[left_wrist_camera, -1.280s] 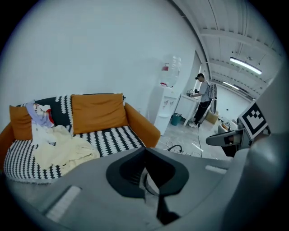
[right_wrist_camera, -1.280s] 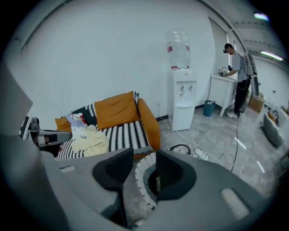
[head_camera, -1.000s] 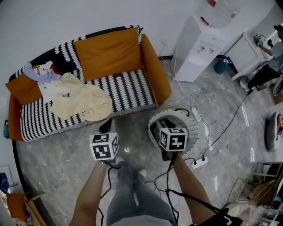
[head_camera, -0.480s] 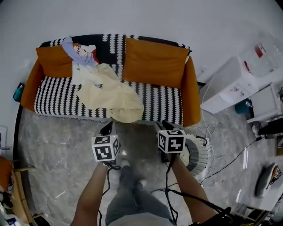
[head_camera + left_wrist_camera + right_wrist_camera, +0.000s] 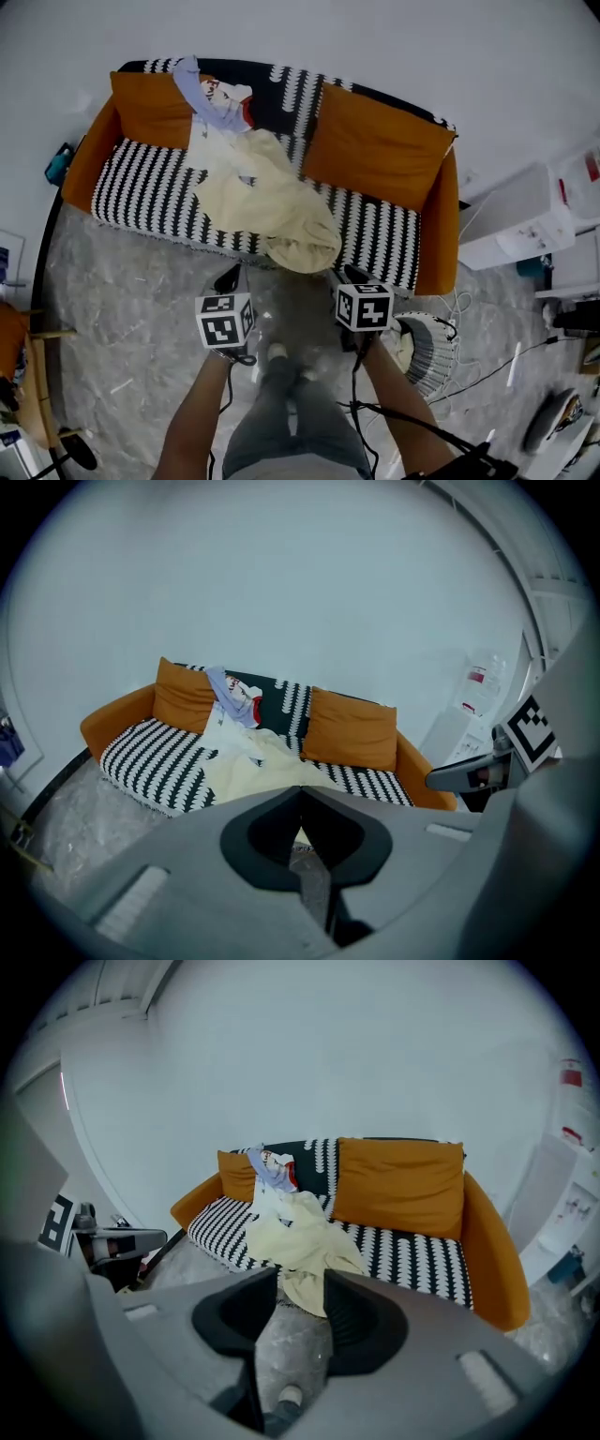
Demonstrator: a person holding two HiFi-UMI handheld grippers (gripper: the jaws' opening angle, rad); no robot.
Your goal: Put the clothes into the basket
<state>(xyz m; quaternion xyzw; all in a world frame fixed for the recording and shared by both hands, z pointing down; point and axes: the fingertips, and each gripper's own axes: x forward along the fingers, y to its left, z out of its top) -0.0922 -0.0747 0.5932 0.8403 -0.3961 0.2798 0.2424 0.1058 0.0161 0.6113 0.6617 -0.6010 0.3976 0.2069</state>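
A pale yellow garment (image 5: 272, 211) lies crumpled on the striped seat of an orange sofa (image 5: 159, 192), one end hanging over the front edge. A white and lilac printed garment (image 5: 217, 101) is draped over the sofa back behind it. The white basket (image 5: 433, 330) stands on the floor at the lower right, beside my right arm. My left gripper (image 5: 228, 278) is shut and holds nothing, just short of the sofa's front edge. My right gripper (image 5: 352, 275) is open and empty, close to the garment's hanging end. Both gripper views look over the jaws at the yellow garment (image 5: 253, 771) (image 5: 300, 1241).
A white cabinet (image 5: 525, 230) stands right of the sofa, with cables (image 5: 469, 309) trailing across the marble floor near the basket. A teal object (image 5: 58, 164) sits by the sofa's left arm. Wooden furniture (image 5: 37, 394) is at the lower left. My feet (image 5: 277, 352) are between the grippers.
The view has swung from the basket to the sofa. Both grippers have left the basket, which now lies at the lower right, and come up to the sofa's front edge.
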